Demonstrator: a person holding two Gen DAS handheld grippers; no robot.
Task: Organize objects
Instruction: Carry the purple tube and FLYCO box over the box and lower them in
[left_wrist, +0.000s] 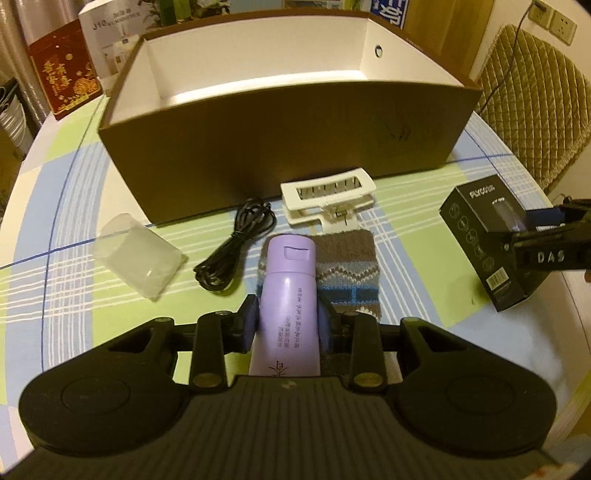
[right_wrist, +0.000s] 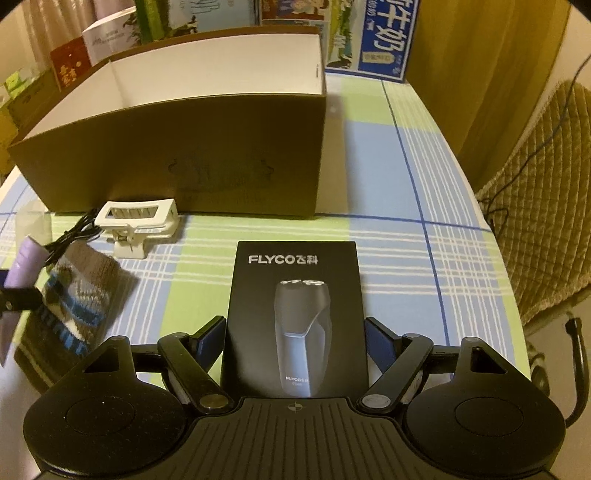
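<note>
Left hand-held gripper (left_wrist: 289, 320) closed on purple bottle (left_wrist: 288, 295), pads pressing both sides of its body, cap end pointing toward open cardboard box (left_wrist: 288, 155). Bottle lying over knitted pouch (left_wrist: 347, 273) on checked surface (left_wrist: 66, 192); contact with pouch not resolvable. Right hand-held gripper (right_wrist: 295, 341) clamped on black razor box (right_wrist: 297, 317), fingers (right_wrist: 212, 338) against its two long edges, printed face up; whether box rests on surface or is lifted cannot be told. Same razor box (left_wrist: 484, 236) seen from left wrist view at far right, tilted, well apart from bottle. White hair clip (left_wrist: 328, 201) on surface just in front of cardboard box wall, near far edge of pouch. Coiled black cable (left_wrist: 236, 243) to left of clip, beside bottle. Clear plastic case (left_wrist: 138, 258) further left, lying on its side, apart from cable. Cardboard box interior white, nothing visible inside from either view. Red packet (left_wrist: 64, 79) and white carton (left_wrist: 107, 40) standing behind box at left; blue-and-white carton (right_wrist: 388, 37) behind it at right. Padded chair (right_wrist: 543, 206) beside surface on right.
</note>
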